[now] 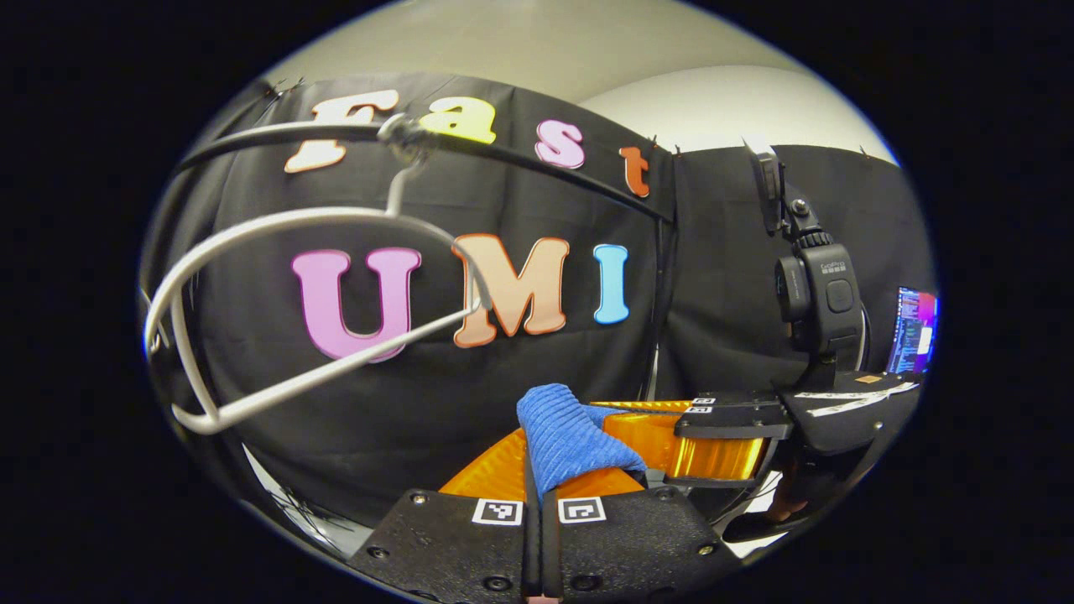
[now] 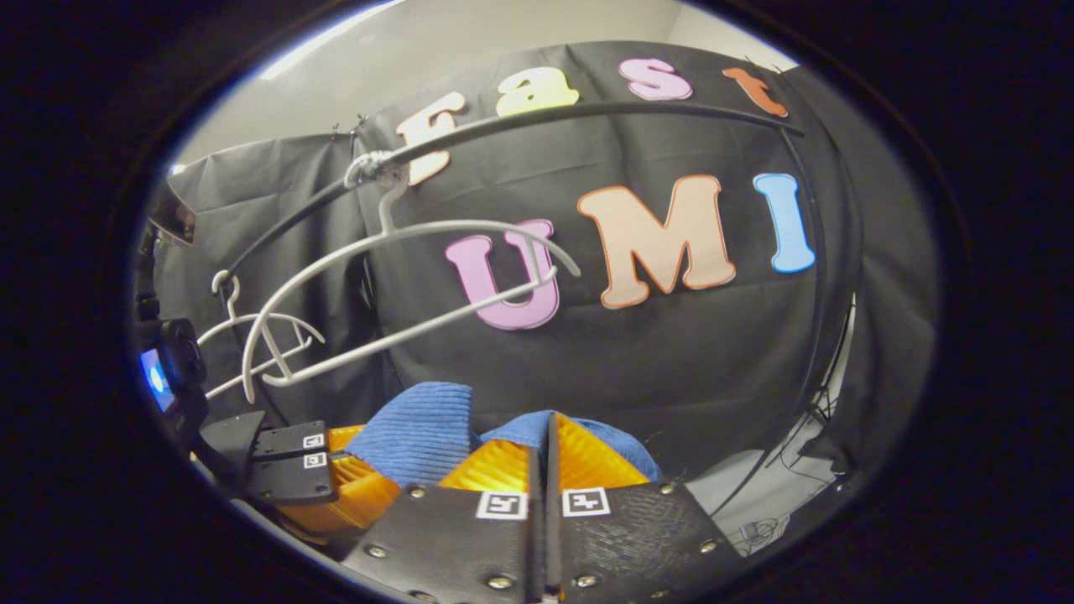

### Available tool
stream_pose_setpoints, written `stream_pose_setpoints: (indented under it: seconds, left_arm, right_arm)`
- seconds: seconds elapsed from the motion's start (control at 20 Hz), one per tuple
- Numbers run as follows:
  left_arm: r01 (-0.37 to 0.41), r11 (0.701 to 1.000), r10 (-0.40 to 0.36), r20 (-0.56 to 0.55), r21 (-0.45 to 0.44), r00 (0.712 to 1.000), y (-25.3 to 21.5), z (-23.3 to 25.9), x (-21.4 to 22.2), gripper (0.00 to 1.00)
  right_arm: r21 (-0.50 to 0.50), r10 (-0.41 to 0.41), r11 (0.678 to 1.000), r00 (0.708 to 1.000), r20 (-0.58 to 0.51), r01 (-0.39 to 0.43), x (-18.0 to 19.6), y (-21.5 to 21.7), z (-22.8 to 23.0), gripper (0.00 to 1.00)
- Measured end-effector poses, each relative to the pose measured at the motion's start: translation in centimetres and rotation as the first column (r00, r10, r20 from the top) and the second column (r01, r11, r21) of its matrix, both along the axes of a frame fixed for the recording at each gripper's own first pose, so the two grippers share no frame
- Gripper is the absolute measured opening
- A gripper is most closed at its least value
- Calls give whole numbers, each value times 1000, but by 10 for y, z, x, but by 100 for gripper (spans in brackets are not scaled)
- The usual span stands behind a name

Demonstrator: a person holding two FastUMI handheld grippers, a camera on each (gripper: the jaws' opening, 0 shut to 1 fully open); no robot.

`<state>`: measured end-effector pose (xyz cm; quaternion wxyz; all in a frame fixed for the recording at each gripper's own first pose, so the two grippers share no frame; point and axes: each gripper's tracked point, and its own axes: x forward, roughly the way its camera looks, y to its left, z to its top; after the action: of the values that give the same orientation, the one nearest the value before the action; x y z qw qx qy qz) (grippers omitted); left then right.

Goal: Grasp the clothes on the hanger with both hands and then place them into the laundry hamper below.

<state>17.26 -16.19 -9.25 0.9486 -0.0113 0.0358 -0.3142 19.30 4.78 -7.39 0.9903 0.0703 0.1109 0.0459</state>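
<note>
Blue knit cloth (image 1: 570, 436) is off the white hanger (image 1: 277, 294), bunched between both grippers: left gripper (image 1: 541, 495) and right gripper (image 2: 545, 457) jaws both clenched on it. Hamper's out of frame, presumably straight down.

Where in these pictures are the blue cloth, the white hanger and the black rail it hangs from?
blue cloth (image 1: 570, 440): left gripper view, on its ribbed fold above the fingers.
white hanger (image 2: 394, 335): right gripper view, on its straight bottom bar.
black rail (image 2: 587, 110): right gripper view, on the middle of the curved bar.
</note>
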Motion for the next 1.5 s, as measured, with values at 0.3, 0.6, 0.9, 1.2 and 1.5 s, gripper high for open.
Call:
stream_pose_setpoints:
  seconds: [0.3,0.6,0.9,1.2,1.5]
  left_arm:
    - [-145,988,145,13,-50,989,4,43,26,1]
    - [-286,958,284,-49,-33,958,22,3,43,1]
    - [-274,959,283,-160,74,946,14,-79,47,2]
    - [-226,959,269,-290,173,918,10,-162,48,1]
    - [-129,951,255,-476,282,842,16,-272,38,2]
  right_arm:
    - [7,-52,999,995,87,51,13,-22,51,1]
    - [-47,-95,994,995,-6,95,23,-35,2,1]
    - [-32,-50,998,986,-158,45,22,-36,-79,1]
    - [13,-1,1000,944,-331,5,23,-35,-159,1]
    - [-6,-15,1000,889,-458,14,24,-46,-229,1]
